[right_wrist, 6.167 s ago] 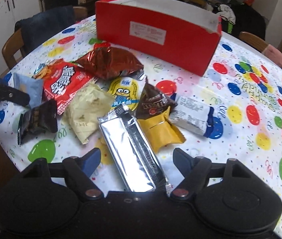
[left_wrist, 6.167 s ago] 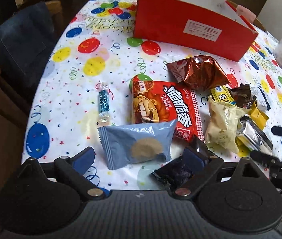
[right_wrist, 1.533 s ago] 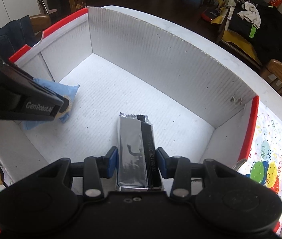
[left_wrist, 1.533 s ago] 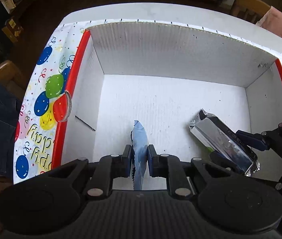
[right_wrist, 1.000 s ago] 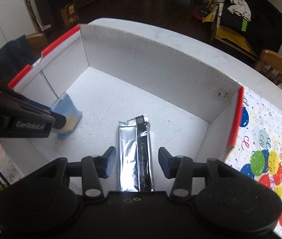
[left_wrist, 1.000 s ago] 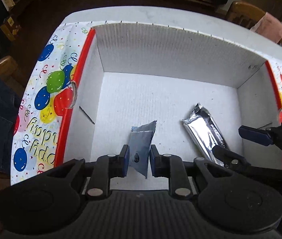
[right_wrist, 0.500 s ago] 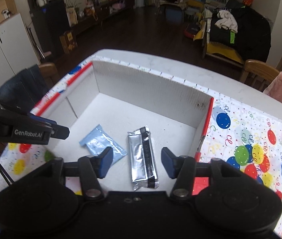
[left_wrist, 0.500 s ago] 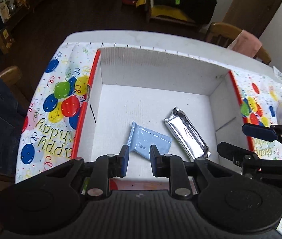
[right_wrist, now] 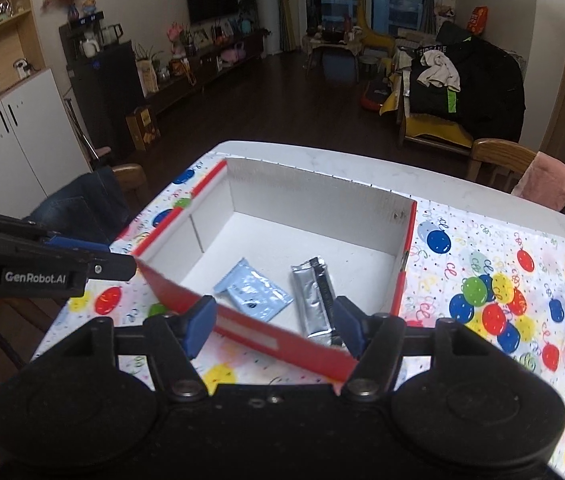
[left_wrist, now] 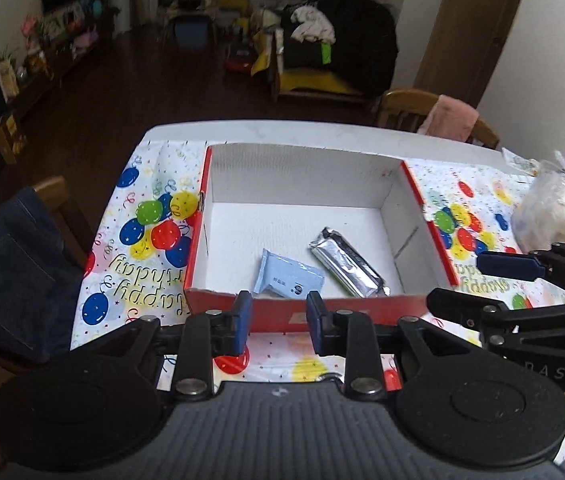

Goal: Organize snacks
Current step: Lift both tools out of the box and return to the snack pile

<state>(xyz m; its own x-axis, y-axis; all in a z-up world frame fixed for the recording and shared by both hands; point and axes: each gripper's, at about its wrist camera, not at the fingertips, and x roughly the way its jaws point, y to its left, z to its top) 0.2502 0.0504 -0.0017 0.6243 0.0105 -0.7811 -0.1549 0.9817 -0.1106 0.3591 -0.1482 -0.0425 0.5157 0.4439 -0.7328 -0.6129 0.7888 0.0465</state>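
1. Broadly, we see a round table with a white bare far edge, most of it covered by a balloon-print birthday tablecloth, with a dim living room beyond.
2. On the cloth stands the red box, open at the top, white inside, its red near wall facing both cameras. In the right wrist view the same box sits just ahead of the gripper.
3. At the table's left edge a chair carries a dark denim garment; at the far right corner a second wooden chair has a pink cloth hung over its back.
4. Our left gripper hangs above the cloth just short of the box's near wall, its blue-padded jaws apart with nothing between them.
5. Our right gripper hovers over the near wall too, jaws spread wide and empty; from the left wrist camera it shows at the right edge, beside the box's right wall.
6. A crinkled clear plastic bag sits on the cloth, well to the right of the box.
7. Inside the box, the silver snack bar lies flat on the floor, angled, toward the right.
8. Just left of it lies the pale blue snack packet, flat near the front wall; we cannot tell whether the two wrappers touch. From the right wrist the blue packet and silver bar lie side by side.
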